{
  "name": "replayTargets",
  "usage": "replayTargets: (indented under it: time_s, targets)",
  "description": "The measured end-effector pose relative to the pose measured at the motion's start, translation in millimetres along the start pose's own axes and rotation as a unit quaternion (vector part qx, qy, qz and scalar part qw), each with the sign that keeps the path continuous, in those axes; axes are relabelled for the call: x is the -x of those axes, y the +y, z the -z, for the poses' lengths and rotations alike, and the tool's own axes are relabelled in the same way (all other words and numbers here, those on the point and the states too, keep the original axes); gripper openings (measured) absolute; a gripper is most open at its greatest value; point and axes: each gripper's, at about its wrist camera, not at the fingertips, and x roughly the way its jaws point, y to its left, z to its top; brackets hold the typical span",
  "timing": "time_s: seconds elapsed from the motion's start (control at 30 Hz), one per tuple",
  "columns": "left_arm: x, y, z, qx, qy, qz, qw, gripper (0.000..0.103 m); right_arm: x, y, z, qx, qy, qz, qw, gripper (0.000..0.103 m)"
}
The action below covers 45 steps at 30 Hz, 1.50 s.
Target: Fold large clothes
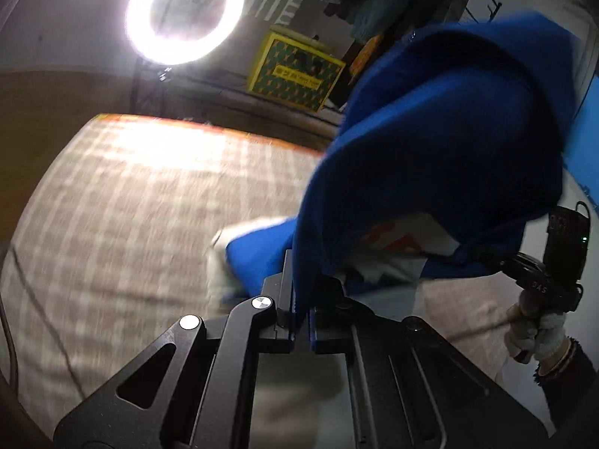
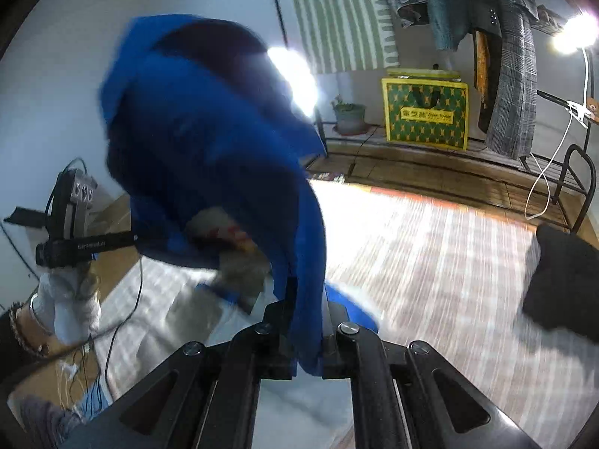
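A large blue garment with a white and red print hangs in the air above a checked bed cover. My left gripper is shut on one edge of it; the cloth rises from between the jaws. My right gripper is shut on another edge of the same blue garment, which billows up and to the left. Each wrist view shows the other gripper, held in a gloved hand, on the far side of the cloth. Both views are motion-blurred.
A ring light stands beyond the bed. A yellow and green bag, a potted plant and a rack of hanging clothes line the back wall. A dark garment lies on the bed cover at the right. Cables trail at the left.
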Motion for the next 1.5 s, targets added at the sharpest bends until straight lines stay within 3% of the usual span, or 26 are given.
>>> replayTargets:
  time_s: [0.13,0.27,0.37,0.43,0.67,0.9,0.97,1.03,1.17,1.23,1.27,1.3,1.4,1.5]
  targets:
    - [15,0,41,-0.039,0.011,-0.04,0.9984,0.002,15,19,41,0.016,0.007,0.012,1.0,0.004]
    - [23,8,92,-0.082,0.061,-0.08,0.9915,0.002,33,31,89,0.034,0.031,0.031,0.998,0.013]
    - [34,21,119,-0.079,0.082,-0.084,0.9899,0.002,52,33,120,0.024,0.045,0.035,0.998,0.025]
    - [47,32,133,-0.06,0.087,-0.087,0.9906,0.002,69,32,137,0.008,0.047,0.03,0.998,0.025]
    - [99,56,131,0.018,0.05,-0.066,0.9964,0.002,130,32,155,-0.064,0.001,-0.029,0.998,0.028]
    - [174,24,102,0.012,-0.024,-0.032,0.9991,0.003,213,53,134,-0.055,-0.082,-0.052,0.994,0.032]
    - [199,10,92,0.005,-0.043,-0.025,0.9987,0.014,240,58,125,-0.046,-0.11,-0.049,0.992,0.033]
    - [222,-3,83,0.005,-0.064,-0.013,0.9979,0.033,260,62,118,-0.037,-0.128,-0.047,0.99,0.04]
    - [262,-33,63,-0.005,-0.09,0.007,0.9959,0.037,294,64,107,-0.044,-0.163,-0.06,0.984,0.045]
    - [273,-44,56,-0.003,-0.097,0.016,0.9952,0.058,304,63,103,-0.043,-0.175,-0.064,0.982,0.053]
    - [274,-48,53,0.001,-0.097,0.021,0.995,0.063,305,63,102,-0.039,-0.175,-0.059,0.982,0.065]
    - [270,-50,51,0.005,-0.095,0.027,0.9951,0.068,302,62,102,-0.038,-0.171,-0.055,0.983,0.071]
    - [243,-41,52,0.04,-0.072,0.036,0.9959,0.068,278,52,113,-0.07,-0.144,-0.063,0.985,0.071]
    - [189,-11,62,0.129,-0.028,0.062,0.9893,0.068,234,40,128,-0.112,-0.104,-0.069,0.986,0.07]
